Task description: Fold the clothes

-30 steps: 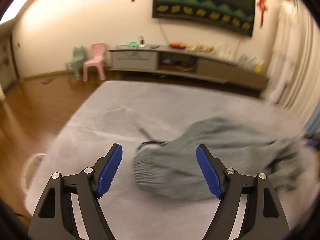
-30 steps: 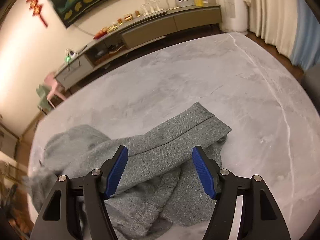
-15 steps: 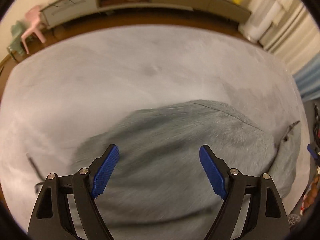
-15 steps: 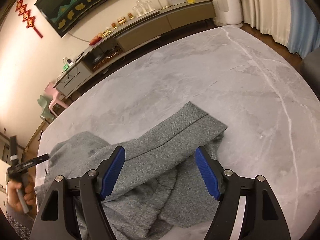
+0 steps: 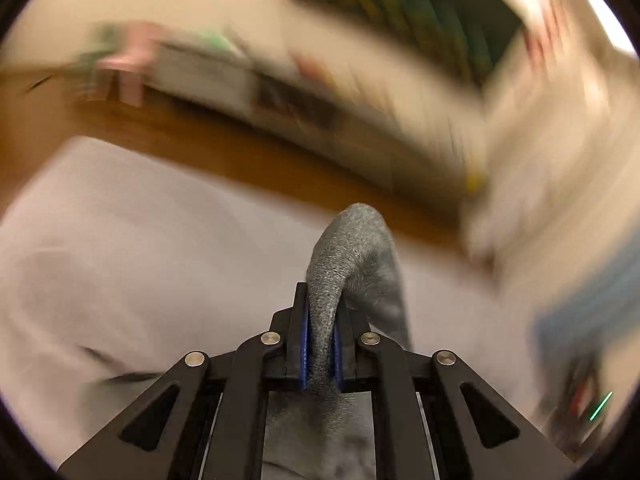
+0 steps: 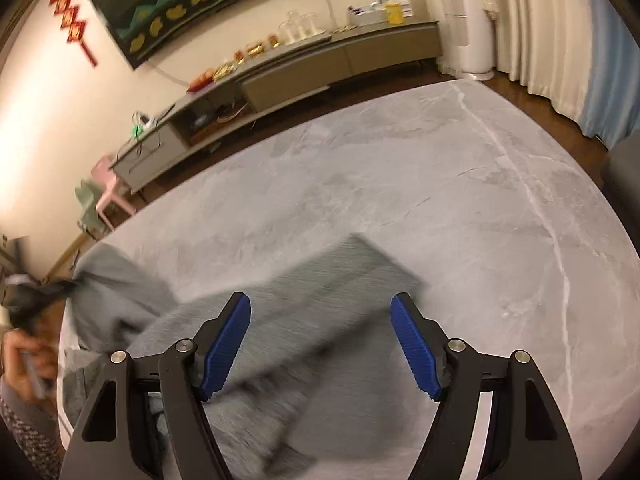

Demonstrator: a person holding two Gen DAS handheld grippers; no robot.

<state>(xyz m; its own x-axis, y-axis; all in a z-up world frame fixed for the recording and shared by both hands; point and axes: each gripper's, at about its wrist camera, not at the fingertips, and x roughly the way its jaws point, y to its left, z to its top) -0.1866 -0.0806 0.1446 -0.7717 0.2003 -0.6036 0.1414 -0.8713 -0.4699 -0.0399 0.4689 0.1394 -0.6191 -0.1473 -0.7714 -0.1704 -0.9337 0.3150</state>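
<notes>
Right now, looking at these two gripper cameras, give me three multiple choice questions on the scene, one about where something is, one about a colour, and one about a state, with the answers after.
1. Where does the grey garment lie in the right wrist view?
A. On the grey marble-look table
B. On the wooden floor
C. On the long cabinet

2. What colour are the pads on the right gripper's fingers?
A. Red
B. Blue
C. Yellow

3. What state is the left gripper in?
A. Wide open over bare table
B. Shut with nothing between the fingers
C. Shut on a fold of the grey garment

Answers: 1 A, the cloth spreads over the veined tabletop below the open right gripper. 2 B, both ribbed pads show bright blue. 3 C, in the left wrist view grey knit fabric rises pinched between the closed pads.
</notes>
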